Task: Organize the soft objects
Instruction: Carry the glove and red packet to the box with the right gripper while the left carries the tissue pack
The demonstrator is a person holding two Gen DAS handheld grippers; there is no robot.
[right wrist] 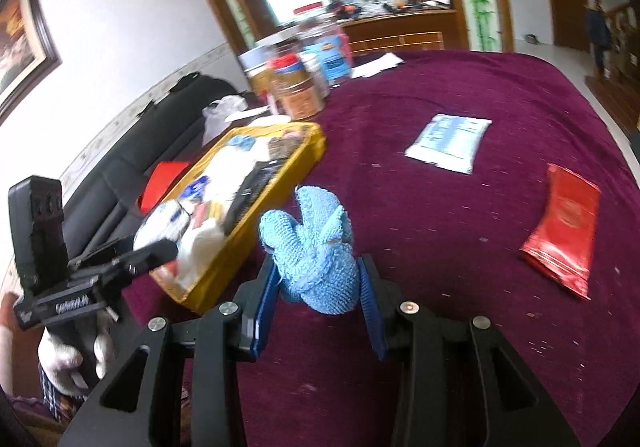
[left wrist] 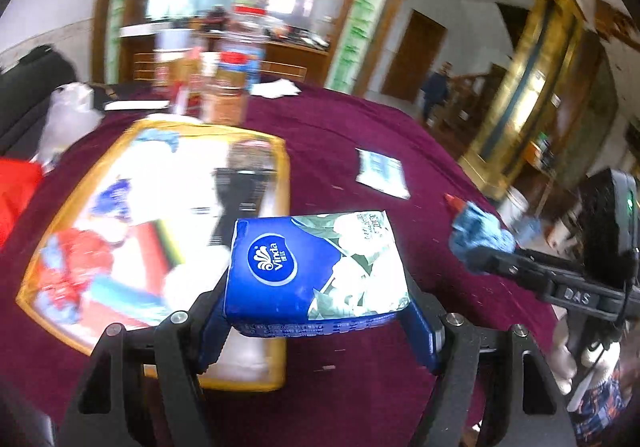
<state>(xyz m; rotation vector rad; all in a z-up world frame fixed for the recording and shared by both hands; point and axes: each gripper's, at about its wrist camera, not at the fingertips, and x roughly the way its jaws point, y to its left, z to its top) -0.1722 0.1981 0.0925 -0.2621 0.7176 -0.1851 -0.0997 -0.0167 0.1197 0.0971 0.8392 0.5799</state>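
Tissue pack [left wrist: 316, 271], blue with white flowers and the Vinda mark: we hold it off the table [left wrist: 360, 135] in the left claw [left wrist: 318, 321], whose blue pads pinch its two short ends, so its long axis runs straight across from jaw to jaw. Knitted cloth [right wrist: 316, 255], light blue, bunched: we hold it in the right claw [right wrist: 318, 295], pads pressed into its lower folds, the loose top standing up and forward of the fingertips. Yellow tray [left wrist: 280, 163], already stocked with soft items we cannot make out through the blur: in the left wrist view it lies ahead and to the left of the tissue pack, with its near right corner running under the pack; in the right wrist view the yellow tray [right wrist: 316, 139] lies ahead and to the left of the cloth, its long axis slanting away. We judge the left claw the nearer to it, needing only a short carry to the left. The right claw sits further right and must cross more maroon cloth. White packet [right wrist: 448, 143] and red packet [right wrist: 560, 231], both flat on the table, right of the right claw, neither in either claw. Jars [right wrist: 296, 87], beyond the tray's far end.
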